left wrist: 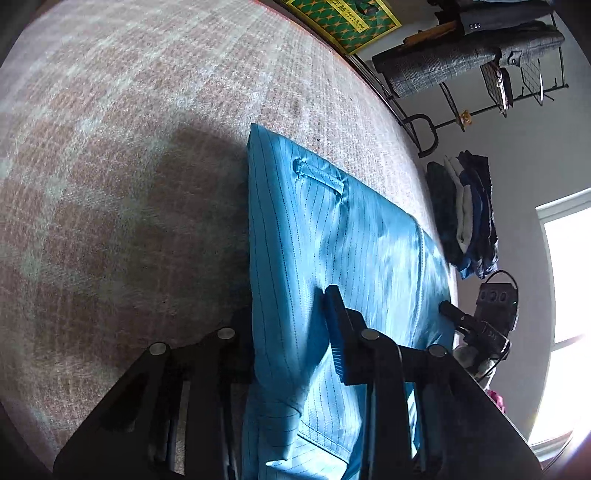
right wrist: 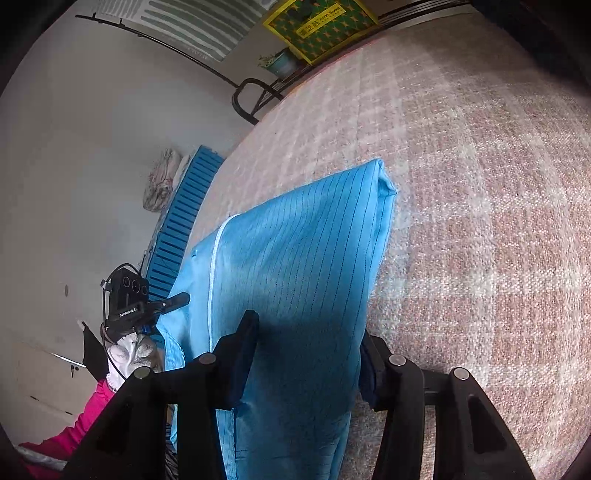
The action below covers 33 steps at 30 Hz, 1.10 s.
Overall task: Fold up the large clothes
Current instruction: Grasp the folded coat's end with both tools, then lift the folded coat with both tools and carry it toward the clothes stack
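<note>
A bright blue pinstriped garment (left wrist: pixel 332 221) (right wrist: pixel 303 240) with a white zipper (right wrist: pixel 216 258) lies folded on a pink checked blanket (left wrist: pixel 129 147) (right wrist: pixel 480 184). Its near end rises off the blanket into both grippers. My left gripper (left wrist: pixel 288 314) is shut on the near left part: one blue-padded finger (left wrist: pixel 334 325) presses on top, and the other is mostly hidden by the cloth edge. My right gripper (right wrist: pixel 306 339) is shut on the near right part, with one finger (right wrist: pixel 243 343) on the cloth and the other behind its edge. Each view also shows the other gripper (left wrist: pixel 472 325) (right wrist: pixel 147 306).
The blanket's edge runs along the garment's zipper side. On the floor beyond are a pile of clothes (left wrist: pixel 469 214), a blue slatted crate (right wrist: pixel 184 221), a rack with a grey plaid garment (left wrist: pixel 461 62) and a yellow-green box (right wrist: pixel 317 26). A gloved hand (right wrist: pixel 125 350) with a pink sleeve (right wrist: pixel 85 417) holds the left gripper.
</note>
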### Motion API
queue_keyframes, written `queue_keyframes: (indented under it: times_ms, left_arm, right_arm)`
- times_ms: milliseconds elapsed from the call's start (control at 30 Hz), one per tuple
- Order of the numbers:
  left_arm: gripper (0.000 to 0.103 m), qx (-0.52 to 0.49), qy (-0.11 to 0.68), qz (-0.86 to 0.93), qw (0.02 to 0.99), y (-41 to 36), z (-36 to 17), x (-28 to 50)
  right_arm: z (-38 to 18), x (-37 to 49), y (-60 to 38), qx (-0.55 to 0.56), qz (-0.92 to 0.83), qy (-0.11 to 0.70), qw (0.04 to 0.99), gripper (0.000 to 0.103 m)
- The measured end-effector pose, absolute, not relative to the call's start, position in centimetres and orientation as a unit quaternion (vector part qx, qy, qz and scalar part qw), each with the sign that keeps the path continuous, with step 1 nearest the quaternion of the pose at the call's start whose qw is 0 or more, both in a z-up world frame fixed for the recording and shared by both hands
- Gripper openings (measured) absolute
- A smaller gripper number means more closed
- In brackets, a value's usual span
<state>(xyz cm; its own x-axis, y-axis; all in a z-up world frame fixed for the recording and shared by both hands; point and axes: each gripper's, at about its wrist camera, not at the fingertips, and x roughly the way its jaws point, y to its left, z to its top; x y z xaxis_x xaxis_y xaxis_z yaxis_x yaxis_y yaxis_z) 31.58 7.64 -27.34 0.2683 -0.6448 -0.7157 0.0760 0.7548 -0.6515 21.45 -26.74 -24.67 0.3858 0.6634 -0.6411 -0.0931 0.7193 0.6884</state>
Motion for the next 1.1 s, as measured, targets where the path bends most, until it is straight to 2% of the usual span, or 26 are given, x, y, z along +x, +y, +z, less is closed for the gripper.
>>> queue_keyframes:
  times_ms: [33,67,100,200,500,667,1100]
  left_arm:
    - [0.019,-0.240,0.553,-0.234,0.763,7.2,-27.0,31.3]
    - [0.014,-0.225,0.547,-0.230,0.773,6.7,-26.7,31.0]
    - [0.012,-0.212,0.541,-0.226,0.782,6.3,-26.2,30.7]
    - [0.006,-0.162,0.517,-0.216,0.812,5.0,-24.4,29.4]
    - [0.005,-0.027,0.425,-0.230,0.875,-0.5,-17.3,23.9]
    - [0.005,-0.011,0.396,-0.257,0.882,-2.8,-14.6,21.7]
    - [0.005,-0.009,0.368,-0.335,0.867,-11.0,-10.8,21.3]
  right_arm:
    - [-24.6,21.5,-26.2,0.276,0.240,0.505,0.782,0.035]
    - [-24.4,21.7,-25.6,0.265,0.237,0.513,0.781,0.026]
    - [-24.1,21.6,-25.0,0.249,0.233,0.515,0.786,0.019]
    - [-22.4,21.2,-23.3,0.193,0.220,0.512,0.807,0.009]
    - [-16.6,18.3,-20.3,0.064,0.181,0.486,0.853,0.005]
    - [-13.6,16.3,-20.4,0.034,0.166,0.465,0.869,0.004]
    - [-7.5,11.7,-28.8,0.009,0.099,0.424,0.900,0.004]
